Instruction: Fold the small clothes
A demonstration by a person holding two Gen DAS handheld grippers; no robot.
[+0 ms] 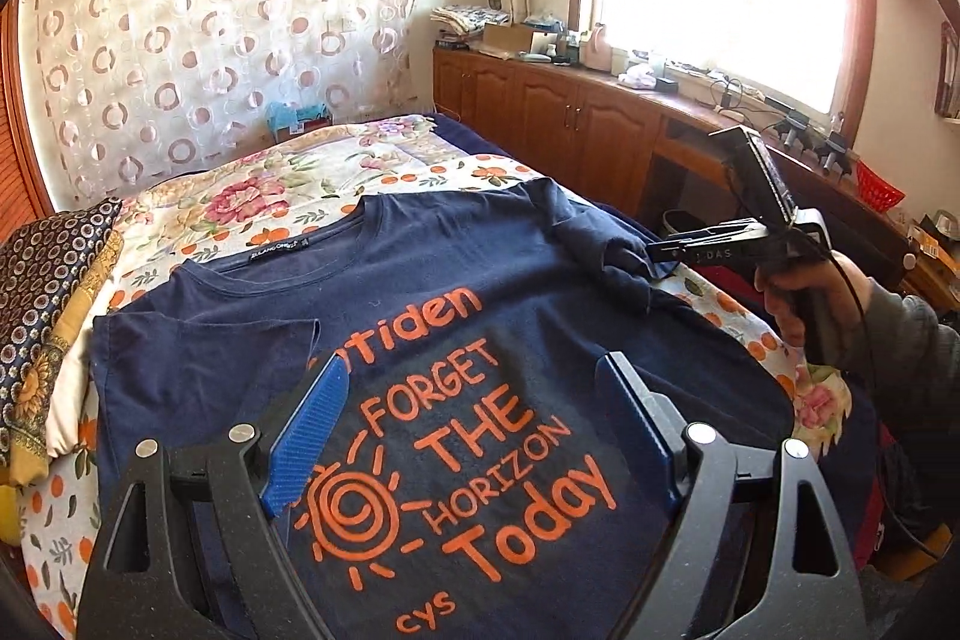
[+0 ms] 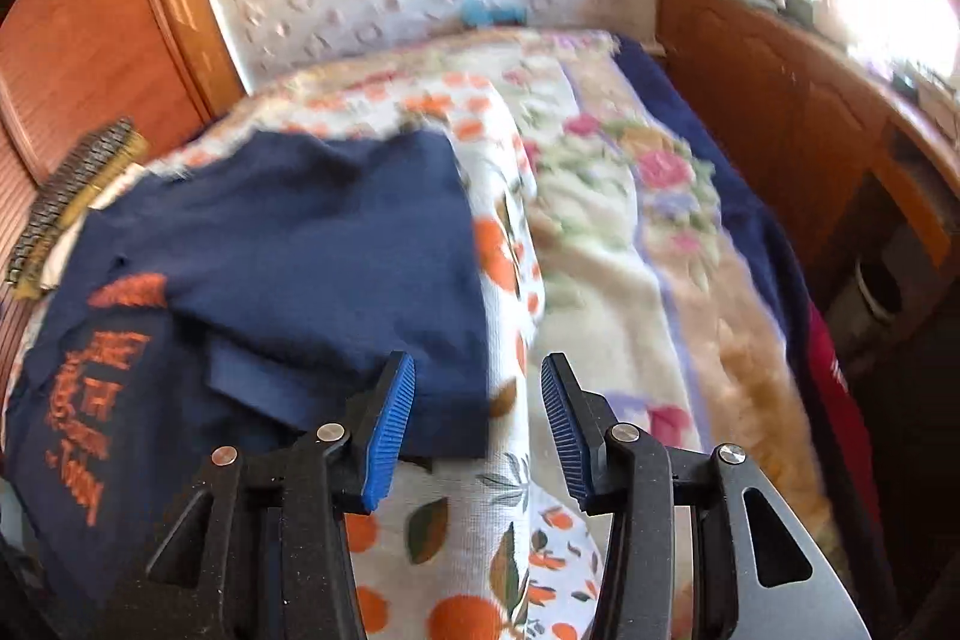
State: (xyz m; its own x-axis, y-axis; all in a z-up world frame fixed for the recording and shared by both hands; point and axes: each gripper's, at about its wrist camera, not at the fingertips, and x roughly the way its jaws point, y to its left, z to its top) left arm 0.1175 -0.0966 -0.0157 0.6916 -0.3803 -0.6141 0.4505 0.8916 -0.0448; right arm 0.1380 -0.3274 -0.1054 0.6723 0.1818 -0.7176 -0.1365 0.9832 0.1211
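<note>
A navy T-shirt (image 1: pixel 480 280) with orange lettering lies face up on the bed, collar toward the far end. Its left sleeve (image 1: pixel 240 340) is folded inward over the chest. Its right sleeve (image 1: pixel 600 232) lies rumpled on the shoulder. My left gripper (image 1: pixel 474 361) hovers above the printed front, jaws wide open and empty. A hand holds my right gripper (image 1: pixel 666 250) at the shirt's right edge, beside the rumpled sleeve. In the right wrist view, that gripper (image 2: pixel 477 361) stands open with nothing between its blue pads (image 2: pixel 390 430), just off the edge of the folded navy cloth (image 2: pixel 330 232).
The bed carries an orange-print sheet (image 2: pixel 510 490) and a floral blanket (image 2: pixel 630 220). Patterned cushions (image 1: pixel 42 310) are stacked at the left. A wooden cabinet (image 1: pixel 570 124) with clutter on top runs along the right, under a bright window. A red basket (image 1: pixel 876 190) sits on it.
</note>
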